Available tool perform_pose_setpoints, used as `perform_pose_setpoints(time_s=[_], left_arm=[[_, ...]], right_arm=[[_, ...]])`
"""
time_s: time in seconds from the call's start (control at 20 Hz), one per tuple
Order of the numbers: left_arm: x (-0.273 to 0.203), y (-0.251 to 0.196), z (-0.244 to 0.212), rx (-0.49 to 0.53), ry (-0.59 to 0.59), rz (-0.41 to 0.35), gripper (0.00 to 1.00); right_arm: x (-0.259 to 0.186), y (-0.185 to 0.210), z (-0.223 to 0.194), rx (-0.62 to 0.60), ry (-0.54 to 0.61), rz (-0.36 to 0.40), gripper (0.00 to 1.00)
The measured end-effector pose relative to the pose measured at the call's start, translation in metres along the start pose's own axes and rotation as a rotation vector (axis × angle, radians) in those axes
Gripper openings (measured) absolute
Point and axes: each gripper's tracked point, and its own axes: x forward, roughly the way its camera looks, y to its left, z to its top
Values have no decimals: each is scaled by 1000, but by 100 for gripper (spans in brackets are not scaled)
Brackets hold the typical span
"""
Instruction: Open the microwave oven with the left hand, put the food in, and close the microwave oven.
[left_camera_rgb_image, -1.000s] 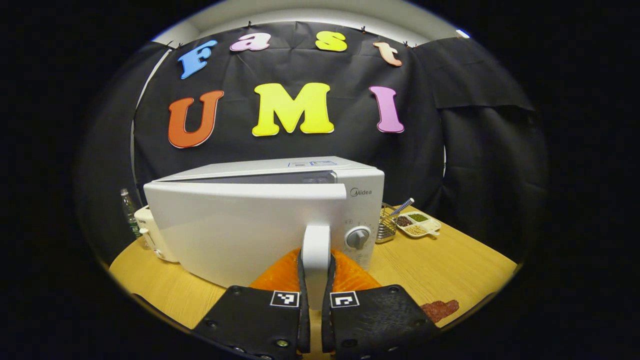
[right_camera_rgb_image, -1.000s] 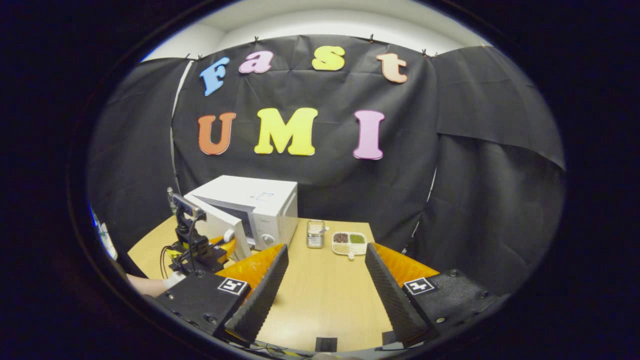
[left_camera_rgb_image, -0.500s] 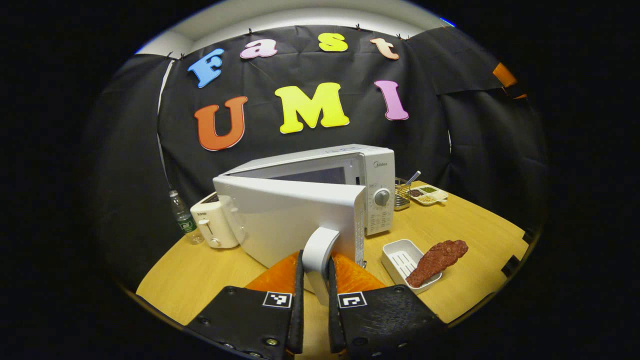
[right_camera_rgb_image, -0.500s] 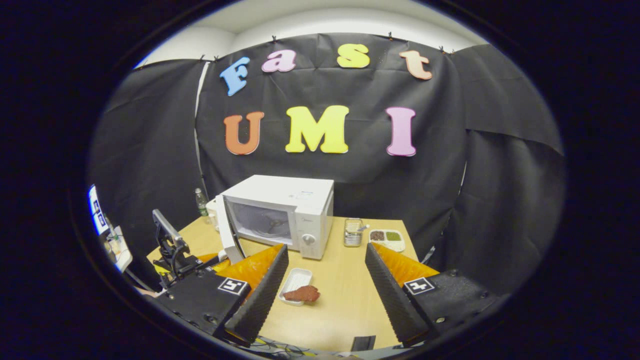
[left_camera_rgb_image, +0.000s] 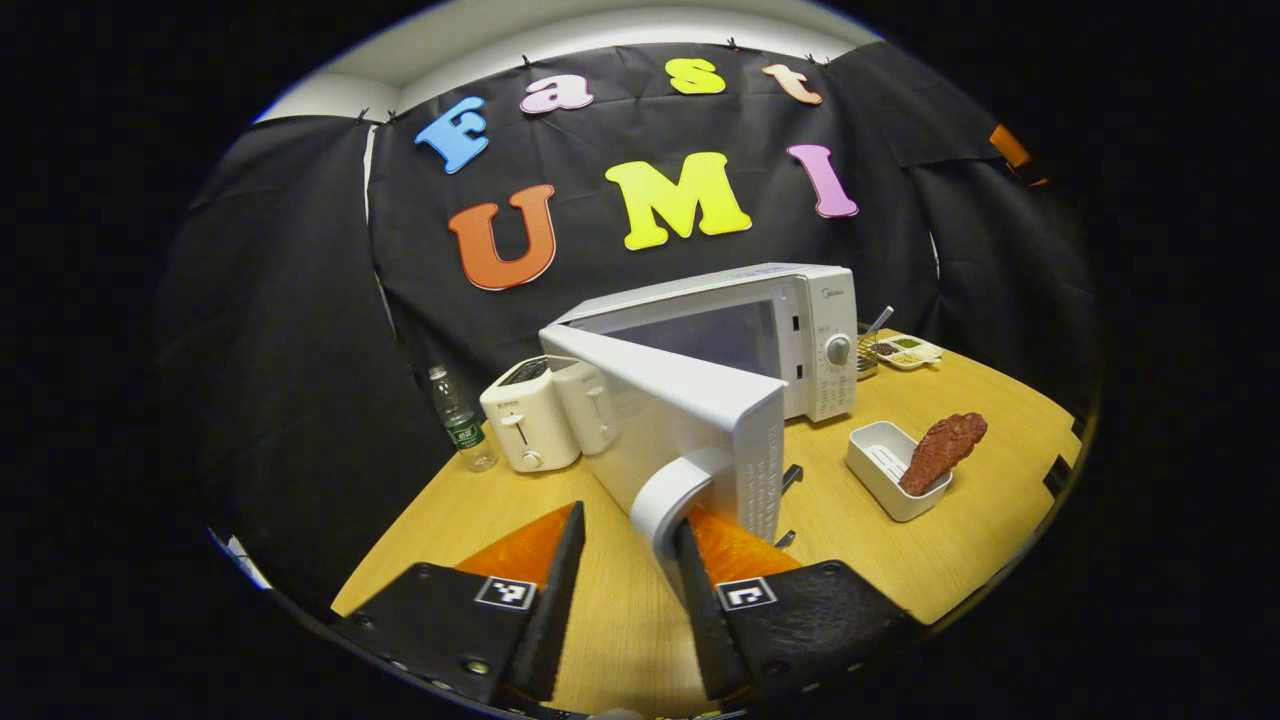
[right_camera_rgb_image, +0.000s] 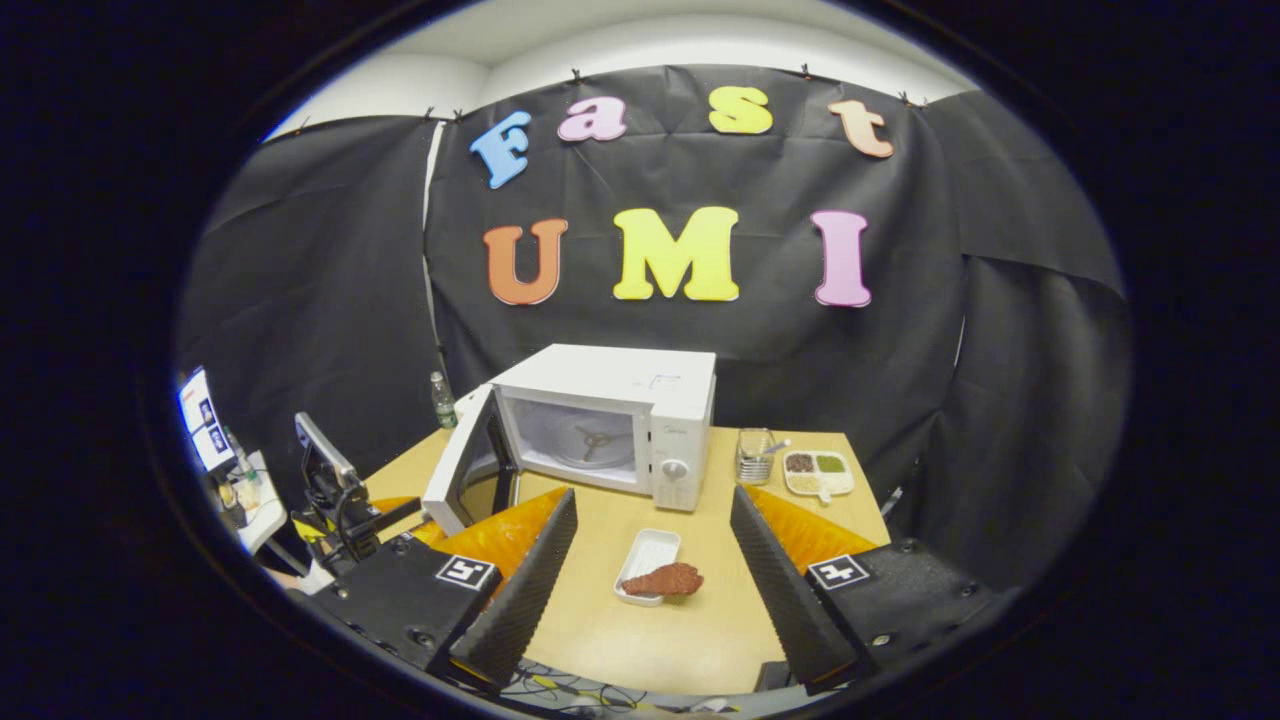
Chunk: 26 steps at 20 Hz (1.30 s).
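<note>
A white microwave (left_camera_rgb_image: 760, 330) stands toward the back of a wooden table (left_camera_rgb_image: 960, 540), its door (left_camera_rgb_image: 680, 430) swung wide open to the left. In the right gripper view the open door (right_camera_rgb_image: 462, 475) stands out from the oven's left side and the white inside (right_camera_rgb_image: 585, 445) is bare to the camera.

In the left gripper view, the left gripper (left_camera_rgb_image: 625, 590) has its two black fingers spread apart. The right-hand finger (left_camera_rgb_image: 700, 600) lies against the curved white door handle (left_camera_rgb_image: 675, 500); the left-hand finger (left_camera_rgb_image: 555, 590) stands clear of it, with bare table between. Nothing is clamped.

In the right gripper view, the right gripper (right_camera_rgb_image: 650, 570) hovers over the near edge of the table with its fingers wide apart and nothing between them but the table top. Off to its left, the other gripper (right_camera_rgb_image: 350, 505) sits close to the open door.

The food, a reddish-brown piece of meat (right_camera_rgb_image: 665, 578), lies across a small white tray (right_camera_rgb_image: 645, 553) on the table in front of the microwave; in the left gripper view the meat (left_camera_rgb_image: 940, 450) leans on the far rim of the tray (left_camera_rgb_image: 880, 470).

A white toaster (left_camera_rgb_image: 530, 420) and a plastic bottle (left_camera_rgb_image: 458, 425) stand left of the microwave. To its right are a wire basket (right_camera_rgb_image: 755, 455) and a divided dish (right_camera_rgb_image: 818, 470) of seasonings
</note>
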Motion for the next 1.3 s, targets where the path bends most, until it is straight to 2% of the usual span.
perform_pose_setpoints(time_s=[0.05, 0.15, 0.3, 0.6, 0.75, 0.85, 1.05, 1.1, 1.15, 1.2, 1.25, 1.3], left_arm=[[-1, 6, -1, -20, 6, 1, 76], [-5, 10, -4, -28, 18, -6, 95], [-10, 28, -10, -16, 20, 16, 96], [-29, 64, -27, -92, 73, 72, 96], [-43, 92, -36, -38, 92, 149, 95], [-55, 107, -46, -55, 126, 187, 95], [-79, 106, -47, -78, 145, 222, 95], [-83, 101, -45, -87, 151, 227, 95], [-88, 95, -43, -96, 156, 232, 95], [-92, 88, -38, -105, 162, 237, 95], [-97, 80, -32, -119, 162, 241, 95], [-99, 72, -22, -135, 158, 245, 95]], right_arm=[[0, 2, -1, 6, -2, 0, 99], [-1, 5, -5, 4, -3, -3, 99], [1, 4, -15, -4, 9, -11, 99], [21, -5, -41, 19, 49, -3, 98], [40, -14, -58, 24, 74, 7, 99], [57, -22, -75, 41, 105, 19, 99], [102, -52, -123, 74, 198, 33, 99], [113, -57, -139, 99, 231, 53, 91], [125, -61, -152, 125, 263, 80, 99], [135, -64, -169, 158, 309, 102, 91], [148, -66, -184, 196, 351, 127, 90], [157, -68, -194, 238, 390, 163, 96]])
